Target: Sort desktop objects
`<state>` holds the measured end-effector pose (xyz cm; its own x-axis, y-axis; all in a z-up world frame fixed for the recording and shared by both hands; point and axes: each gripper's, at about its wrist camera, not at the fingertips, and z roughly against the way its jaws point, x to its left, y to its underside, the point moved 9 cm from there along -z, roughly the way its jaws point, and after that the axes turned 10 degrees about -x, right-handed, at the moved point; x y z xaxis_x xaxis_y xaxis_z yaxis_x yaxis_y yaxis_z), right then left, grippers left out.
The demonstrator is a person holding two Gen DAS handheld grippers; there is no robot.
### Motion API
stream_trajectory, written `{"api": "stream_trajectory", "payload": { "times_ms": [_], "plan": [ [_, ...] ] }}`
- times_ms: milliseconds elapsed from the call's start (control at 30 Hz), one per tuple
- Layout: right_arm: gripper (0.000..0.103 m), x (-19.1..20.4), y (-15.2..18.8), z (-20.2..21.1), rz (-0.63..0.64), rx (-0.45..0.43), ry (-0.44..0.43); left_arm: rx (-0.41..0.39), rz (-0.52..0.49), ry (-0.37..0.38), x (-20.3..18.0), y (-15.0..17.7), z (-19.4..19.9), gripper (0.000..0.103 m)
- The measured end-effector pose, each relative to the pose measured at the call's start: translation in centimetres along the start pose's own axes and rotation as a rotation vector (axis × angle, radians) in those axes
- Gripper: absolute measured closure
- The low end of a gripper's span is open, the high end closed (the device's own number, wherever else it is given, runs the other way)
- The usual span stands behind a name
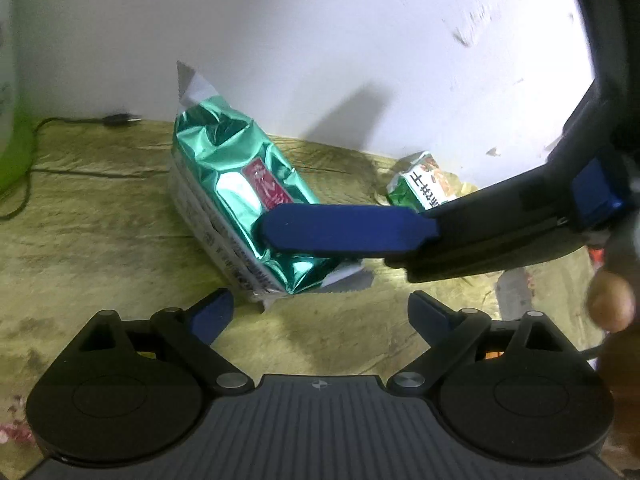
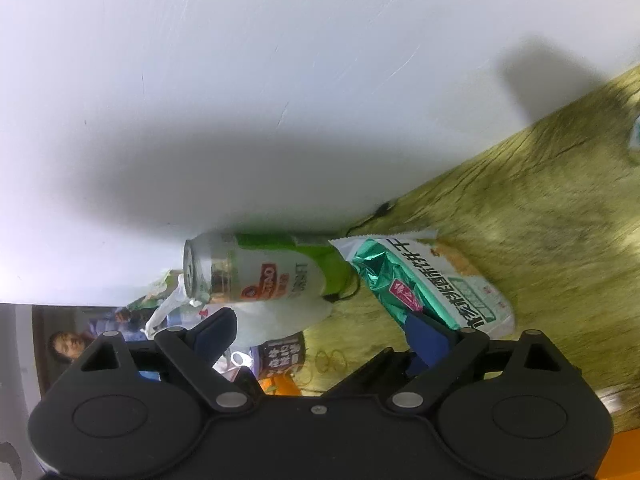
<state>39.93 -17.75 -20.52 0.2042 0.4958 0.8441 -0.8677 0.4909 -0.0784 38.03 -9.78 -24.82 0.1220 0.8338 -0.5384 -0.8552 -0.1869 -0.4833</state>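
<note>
Green foil packet [image 1: 240, 196], the largest of the task's things in the left wrist view, lies on the bench [image 1: 92, 220] with its long axis running from about eleven o'clock to five o'clock. Its far crimped end tilts up toward the white wall [image 1: 320, 40], and its near crimped end rests on the bench surface just ahead of the left hand-held gripper [image 1: 320, 312]. A red label sits on the packet's top face, and a strip of white printing runs along its left side.

That left hand-held gripper is released, its blue fingertips spread wide with bare bench between them; the packet's near end lies a little beyond them, untouched.

From three o'clock the right hand-held gripper [image 1: 360, 234] reaches in, one blue finger lying across the packet's lower part. In its own view its jaws stand wide apart; whether a pad presses on the packet I cannot tell.

A smaller green and white snack packet [image 1: 420, 186] sits near the wall at about two o'clock from the foil packet, apart from it.

The right wrist view, rolled sideways, shows a green and white drink can [image 2: 260, 268] beside the wall.

A black cable [image 1: 72, 128] trails along the bench at ten o'clock.
</note>
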Motion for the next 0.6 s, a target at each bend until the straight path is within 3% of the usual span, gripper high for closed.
{"api": "stream_trajectory", "payload": {
  "times_ms": [433,600],
  "plan": [
    [0.012,0.7,1.5,-2.6,-0.071,0.047,-0.026,-0.021,0.071,-0.039,3.3,0.2,4.7,0.008],
    [0.012,0.6,0.1,-0.2,-0.058,-0.017,-0.035,-0.044,0.068,-0.052,3.7,-0.1,5.8,0.008]
  ]
}}
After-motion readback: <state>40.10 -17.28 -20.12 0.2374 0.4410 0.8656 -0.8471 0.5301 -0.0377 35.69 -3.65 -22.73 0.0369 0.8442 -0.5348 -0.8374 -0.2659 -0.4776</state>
